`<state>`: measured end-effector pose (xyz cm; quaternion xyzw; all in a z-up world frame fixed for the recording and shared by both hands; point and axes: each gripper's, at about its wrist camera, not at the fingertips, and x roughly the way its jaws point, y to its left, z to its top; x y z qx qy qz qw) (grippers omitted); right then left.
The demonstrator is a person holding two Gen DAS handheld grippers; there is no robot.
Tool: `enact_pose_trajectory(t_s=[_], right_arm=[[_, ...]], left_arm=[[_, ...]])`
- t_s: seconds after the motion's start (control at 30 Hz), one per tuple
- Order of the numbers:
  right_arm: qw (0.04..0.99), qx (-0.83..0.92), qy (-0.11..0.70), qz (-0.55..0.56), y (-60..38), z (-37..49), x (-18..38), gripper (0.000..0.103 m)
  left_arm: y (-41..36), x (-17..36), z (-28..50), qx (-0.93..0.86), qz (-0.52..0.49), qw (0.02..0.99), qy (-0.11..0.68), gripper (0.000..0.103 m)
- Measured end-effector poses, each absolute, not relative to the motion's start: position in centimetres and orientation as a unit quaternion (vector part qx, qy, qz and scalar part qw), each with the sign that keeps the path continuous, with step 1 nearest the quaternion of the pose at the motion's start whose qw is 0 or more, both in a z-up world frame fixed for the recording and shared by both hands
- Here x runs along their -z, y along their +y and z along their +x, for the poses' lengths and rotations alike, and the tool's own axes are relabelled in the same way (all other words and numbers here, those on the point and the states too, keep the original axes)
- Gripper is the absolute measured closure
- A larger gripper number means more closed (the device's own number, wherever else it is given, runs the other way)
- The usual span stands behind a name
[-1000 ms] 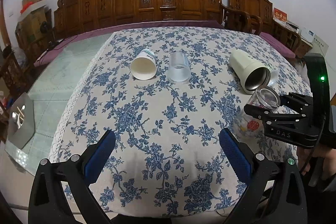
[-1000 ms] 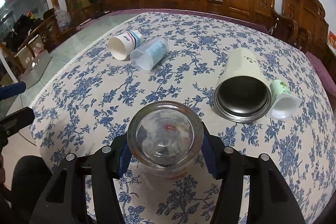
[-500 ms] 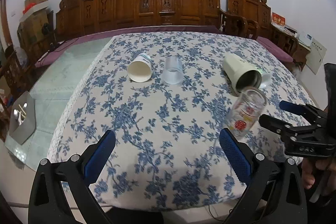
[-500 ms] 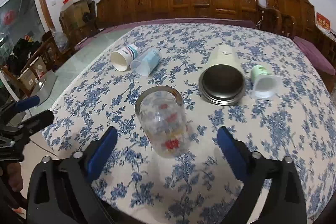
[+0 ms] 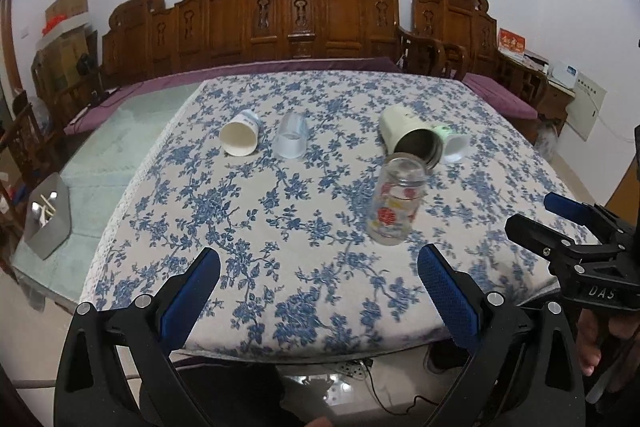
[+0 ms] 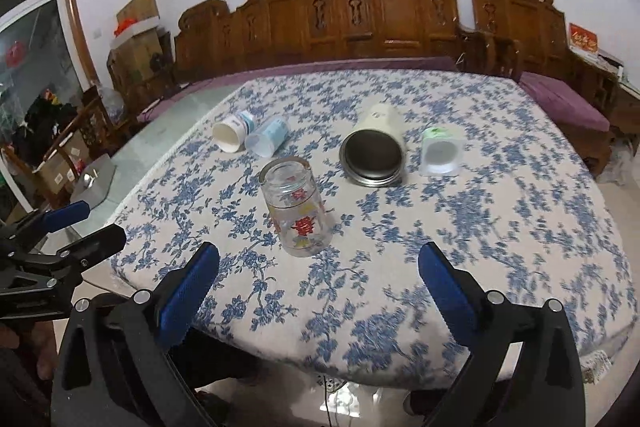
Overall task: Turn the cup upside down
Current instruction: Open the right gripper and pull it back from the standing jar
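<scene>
A clear glass cup (image 6: 297, 209) with red and yellow prints stands on the blue floral tablecloth (image 6: 480, 219), alone near the front. It also shows in the left wrist view (image 5: 395, 203), to the right of centre. My right gripper (image 6: 318, 291) is open and empty, drawn back from the glass over the table's front edge; it also shows in the left wrist view (image 5: 556, 223). My left gripper (image 5: 318, 295) is open and empty, back over the front edge and left of the glass.
Lying on their sides behind the glass are a white paper cup (image 5: 239, 137), a clear plastic cup (image 5: 292, 137), a cream steel tumbler (image 5: 410, 139) and a small white cup (image 5: 454, 145). Carved wooden chairs (image 5: 304, 23) line the far side. A grey box (image 5: 48, 215) sits left.
My right gripper opened and let go of the glass, then drew back towards the table's edge. The glass now stands free on the cloth. My left gripper also drew back.
</scene>
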<state>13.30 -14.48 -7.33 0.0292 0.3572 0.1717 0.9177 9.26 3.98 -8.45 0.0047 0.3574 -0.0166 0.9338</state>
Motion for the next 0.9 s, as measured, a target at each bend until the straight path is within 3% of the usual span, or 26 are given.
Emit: enact_pose_trajectory(t_s=[0.53, 0.9], right_arm=[[0.956, -0.166, 0.236, 0.049, -17.6, 5.1, -1.4, 0.003], [0.964, -0.159, 0.207, 0.047, -18.3, 2.8, -3.3, 0.003]], left_arm=[[1.5, 1.5, 2.4, 0.008, 0.011, 0.963, 0.269, 0.008], [0.9, 0.4, 0.7, 0.017, 0.008, 0.966, 0.258, 0.008]])
